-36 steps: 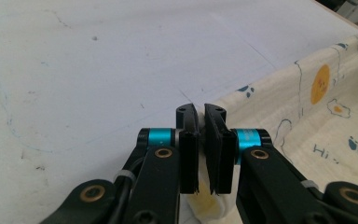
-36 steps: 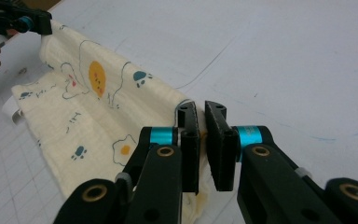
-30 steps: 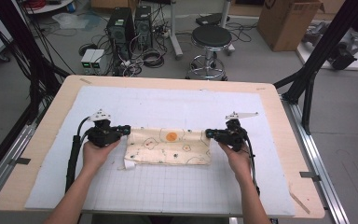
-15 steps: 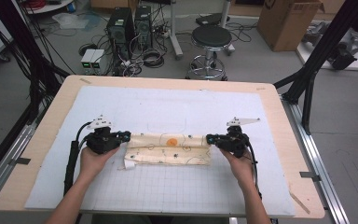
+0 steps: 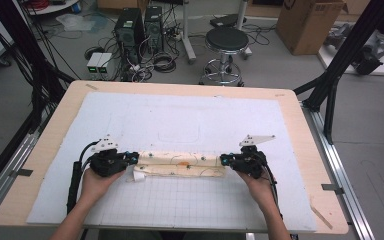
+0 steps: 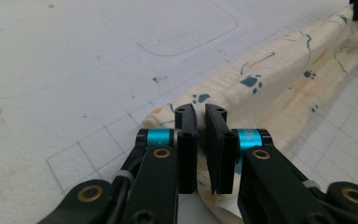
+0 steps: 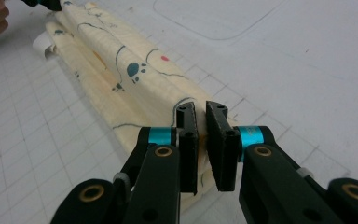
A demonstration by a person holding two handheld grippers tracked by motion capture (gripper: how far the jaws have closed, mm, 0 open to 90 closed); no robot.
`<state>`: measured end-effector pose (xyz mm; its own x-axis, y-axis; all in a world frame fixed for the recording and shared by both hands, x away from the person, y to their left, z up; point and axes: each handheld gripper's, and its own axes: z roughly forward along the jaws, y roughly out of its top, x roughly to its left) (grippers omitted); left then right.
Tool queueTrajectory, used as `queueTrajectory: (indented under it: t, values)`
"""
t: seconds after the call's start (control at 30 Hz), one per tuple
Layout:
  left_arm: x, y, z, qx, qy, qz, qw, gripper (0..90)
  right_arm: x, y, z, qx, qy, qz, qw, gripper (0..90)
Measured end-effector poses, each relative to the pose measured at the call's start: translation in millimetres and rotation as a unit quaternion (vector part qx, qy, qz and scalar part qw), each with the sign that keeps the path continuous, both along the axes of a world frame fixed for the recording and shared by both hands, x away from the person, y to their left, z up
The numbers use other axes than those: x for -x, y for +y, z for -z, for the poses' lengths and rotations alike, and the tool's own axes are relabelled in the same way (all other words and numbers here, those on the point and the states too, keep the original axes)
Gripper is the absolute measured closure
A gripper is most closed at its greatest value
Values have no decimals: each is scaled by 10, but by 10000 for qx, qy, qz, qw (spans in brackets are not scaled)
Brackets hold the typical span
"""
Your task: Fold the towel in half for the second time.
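Nearest the bottom edge of the high view, two forearms come up to the left gripper (image 5: 132, 159) and the right gripper (image 5: 223, 160), each clamped on one end of a cream cloth (image 5: 180, 164) printed with blue paw marks. In the left gripper view the jaws stand almost together with a thin edge of cloth (image 6: 270, 84) pinched between them, and the right gripper view shows the same narrow clench on the opposite end (image 7: 135, 79). The cloth lies in the lower middle of the high view, on the white gridded mat (image 5: 190, 205) that covers the surface (image 5: 300, 130), folded over into a long narrow band. Its long axis runs straight across the frame from left to right, one end pointing at each gripper, with a small white tag (image 5: 139, 176) showing at the lower left end. The risk, as I judge it, is that each grip catches only the top layer, so lifting or pulling would let the lower layers slide out and the fold open. Uneven pull from the two hands could also skew the band or bunch its middle. Beyond the surface, a stool (image 5: 225, 42) and computer towers (image 5: 140, 27) stand on the floor.
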<state>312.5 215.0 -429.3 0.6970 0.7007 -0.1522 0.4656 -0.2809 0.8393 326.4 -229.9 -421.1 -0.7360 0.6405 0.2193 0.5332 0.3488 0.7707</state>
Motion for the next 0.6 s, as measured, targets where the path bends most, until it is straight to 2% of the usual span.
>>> queueTrajectory:
  t: [0.23,0.27,0.53,0.6]
  values:
    - [83,2,38,-227,59,231,9995,829,63,-35,95,71,45,-95,9999,816]
    - [94,-4,43,-229,65,235,9994,829,72,-42,94,58,109,-91,9999,816]
    - [164,-2,84,-358,163,385,9985,810,130,-36,115,126,104,-182,9997,808]
    - [172,2,85,-297,198,422,9985,778,152,-41,131,107,141,-191,9997,780]
